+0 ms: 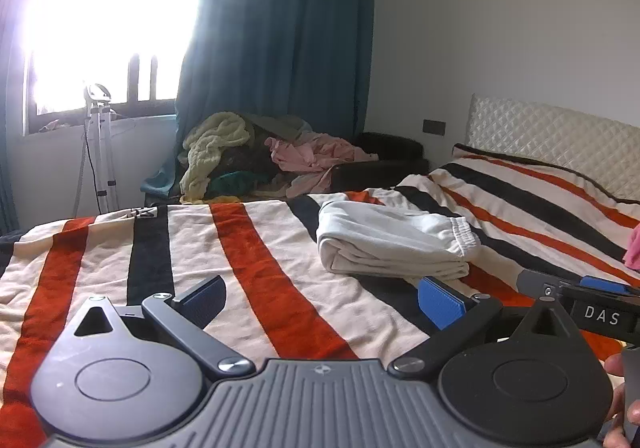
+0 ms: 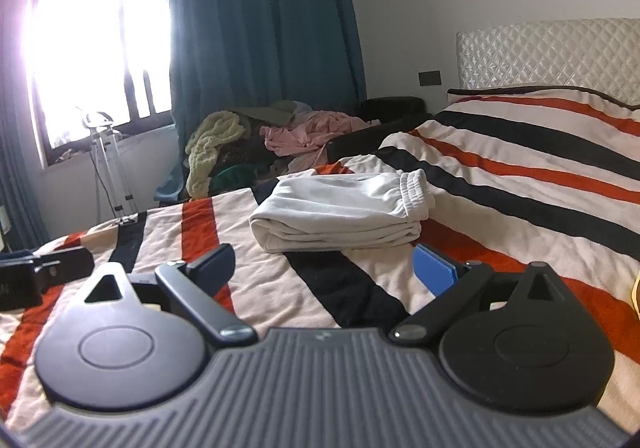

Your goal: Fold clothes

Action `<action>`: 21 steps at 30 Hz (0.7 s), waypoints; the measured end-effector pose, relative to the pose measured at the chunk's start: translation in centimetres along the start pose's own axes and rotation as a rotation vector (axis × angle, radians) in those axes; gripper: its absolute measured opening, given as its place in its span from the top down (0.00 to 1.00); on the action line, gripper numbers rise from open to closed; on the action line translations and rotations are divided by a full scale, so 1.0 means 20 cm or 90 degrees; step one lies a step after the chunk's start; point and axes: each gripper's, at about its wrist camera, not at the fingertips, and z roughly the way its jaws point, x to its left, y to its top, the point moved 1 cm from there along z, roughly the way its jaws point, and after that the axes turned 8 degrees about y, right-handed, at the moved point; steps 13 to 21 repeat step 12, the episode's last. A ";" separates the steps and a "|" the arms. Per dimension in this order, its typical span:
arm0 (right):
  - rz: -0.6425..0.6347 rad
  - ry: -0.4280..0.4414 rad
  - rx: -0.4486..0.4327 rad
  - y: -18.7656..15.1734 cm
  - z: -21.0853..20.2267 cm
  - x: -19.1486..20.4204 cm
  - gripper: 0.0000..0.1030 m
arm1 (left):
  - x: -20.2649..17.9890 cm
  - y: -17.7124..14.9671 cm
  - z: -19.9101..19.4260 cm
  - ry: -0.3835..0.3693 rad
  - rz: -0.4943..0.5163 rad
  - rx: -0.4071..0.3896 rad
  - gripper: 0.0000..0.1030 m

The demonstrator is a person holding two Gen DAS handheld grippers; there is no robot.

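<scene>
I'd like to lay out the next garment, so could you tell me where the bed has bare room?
The striped blanket lies bare left of the folded white garment, toward the window-side edge. Another bare stretch runs between the garment and the headboard. The strip before the garment holds both open grippers, left and right. The clothes heap beyond the bed is crowded.

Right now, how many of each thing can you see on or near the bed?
Folded white garment: 1
Striped blanket: 1
Pile of unfolded clothes: 1
Handheld grippers, fingers open: 2, left gripper, right gripper
Total: 5
</scene>
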 end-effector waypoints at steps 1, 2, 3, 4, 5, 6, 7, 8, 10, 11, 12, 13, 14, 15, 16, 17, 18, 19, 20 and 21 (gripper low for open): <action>0.002 -0.001 0.000 0.00 0.00 0.00 0.06 | 0.00 0.00 0.00 0.003 0.000 0.000 0.00; 0.005 -0.002 0.001 0.00 0.01 0.00 0.06 | 0.01 0.00 0.00 0.004 -0.002 0.001 0.00; 0.005 -0.004 -0.001 0.00 0.00 -0.01 0.06 | 0.01 0.00 0.00 0.003 -0.004 0.002 0.00; 0.005 -0.006 -0.002 0.00 0.00 -0.01 0.06 | 0.02 0.00 0.00 0.001 -0.007 0.003 0.00; 0.003 -0.006 -0.001 0.00 0.00 0.00 0.06 | 0.02 0.00 0.00 0.001 -0.008 0.003 0.00; -0.001 -0.006 -0.001 0.00 0.01 0.00 0.06 | 0.02 0.00 0.00 0.003 -0.009 0.003 0.00; -0.004 -0.007 0.000 0.00 0.01 0.01 0.06 | 0.03 -0.01 0.00 0.005 -0.009 0.003 0.00; -0.007 -0.007 0.000 0.00 0.01 0.01 0.06 | 0.03 -0.01 -0.01 0.006 -0.007 0.003 0.00; -0.014 -0.008 0.000 -0.01 0.01 0.02 0.06 | 0.03 -0.01 -0.01 0.008 -0.001 0.003 0.00; -0.018 -0.007 0.000 -0.01 0.01 0.02 0.06 | 0.03 -0.01 -0.01 0.008 0.001 0.002 0.00; -0.022 -0.007 0.001 -0.01 0.01 0.03 0.06 | 0.03 -0.02 -0.02 0.007 0.002 0.002 0.00; -0.022 -0.007 0.001 -0.01 0.01 0.03 0.06 | 0.03 -0.02 -0.02 0.007 0.002 0.002 0.00; -0.022 -0.007 0.001 -0.01 0.01 0.03 0.06 | 0.03 -0.02 -0.02 0.007 0.002 0.002 0.00; -0.022 -0.007 0.001 -0.01 0.01 0.03 0.06 | 0.03 -0.02 -0.02 0.007 0.002 0.002 0.00; -0.022 -0.007 0.001 -0.01 0.01 0.03 0.06 | 0.03 -0.02 -0.02 0.007 0.002 0.002 0.00; -0.022 -0.007 0.001 -0.01 0.01 0.03 0.06 | 0.03 -0.02 -0.02 0.007 0.002 0.002 0.00; -0.022 -0.007 0.001 -0.01 0.01 0.03 0.06 | 0.03 -0.02 -0.02 0.007 0.002 0.002 0.00; -0.022 -0.007 0.001 -0.01 0.01 0.03 0.06 | 0.03 -0.02 -0.02 0.007 0.002 0.002 0.00; -0.022 -0.007 0.001 -0.01 0.01 0.03 0.06 | 0.03 -0.02 -0.02 0.007 0.002 0.002 0.00; -0.022 -0.007 0.001 -0.01 0.01 0.03 0.06 | 0.03 -0.02 -0.02 0.007 0.002 0.002 0.00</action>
